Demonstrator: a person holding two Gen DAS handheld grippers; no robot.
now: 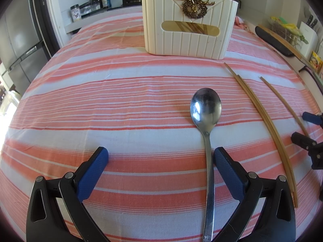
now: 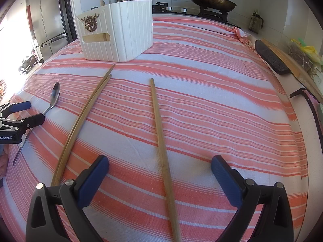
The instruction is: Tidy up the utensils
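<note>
A cream utensil holder (image 1: 188,23) with a gold deer emblem stands at the far side of the striped cloth; it also shows in the right wrist view (image 2: 119,32), with chopsticks inside. A metal spoon (image 1: 206,109) lies bowl away from me, its handle running between the fingers of my open left gripper (image 1: 161,155), close to the right finger. A pair of wooden chopsticks (image 2: 84,117) and a single chopstick (image 2: 159,129) lie on the cloth. My right gripper (image 2: 159,162) is open with the single chopstick between its fingers. The left gripper (image 2: 26,113) is over the spoon (image 2: 55,95).
The table is covered by a red and white striped cloth (image 1: 121,100). A black pad and wooden board (image 2: 272,60) lie along the right edge. A stove with a pan (image 2: 212,0) and bottles stand behind. A fridge (image 1: 20,36) is at the left.
</note>
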